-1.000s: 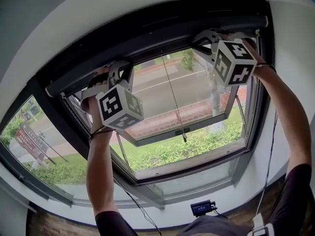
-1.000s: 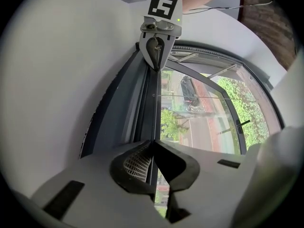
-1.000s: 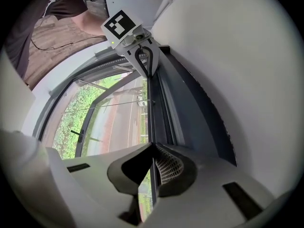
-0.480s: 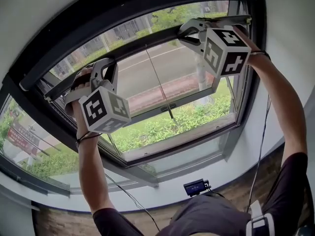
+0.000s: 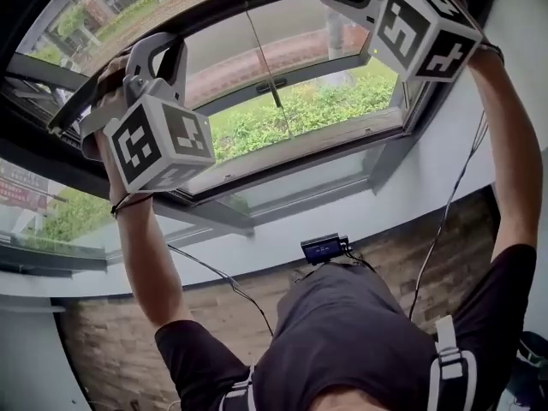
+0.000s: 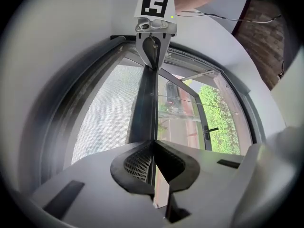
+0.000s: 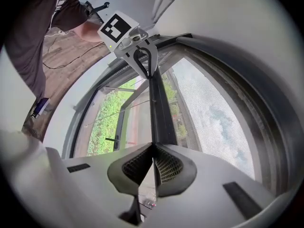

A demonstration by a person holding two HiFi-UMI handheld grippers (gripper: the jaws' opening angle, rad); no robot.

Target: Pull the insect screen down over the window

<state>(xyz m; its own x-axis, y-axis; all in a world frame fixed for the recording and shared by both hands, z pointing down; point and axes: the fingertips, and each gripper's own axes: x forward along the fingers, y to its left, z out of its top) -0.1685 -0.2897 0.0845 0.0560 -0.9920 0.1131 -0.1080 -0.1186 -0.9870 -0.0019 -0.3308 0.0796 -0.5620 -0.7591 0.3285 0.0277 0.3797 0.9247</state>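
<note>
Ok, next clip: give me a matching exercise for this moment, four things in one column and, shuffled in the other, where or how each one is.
Things:
1. left claw
2. fine grey mesh of the insect screen
3. small black box with a blue display
4. green hedge

Places or states:
A. at the edge of the white ledge under the window
B. outdoors, beyond the glass
C. shut on the dark pull bar of the screen
D. stretched out alongside the pull bar

Pairs: 1-C, 2-D, 3-A, 4-B
</note>
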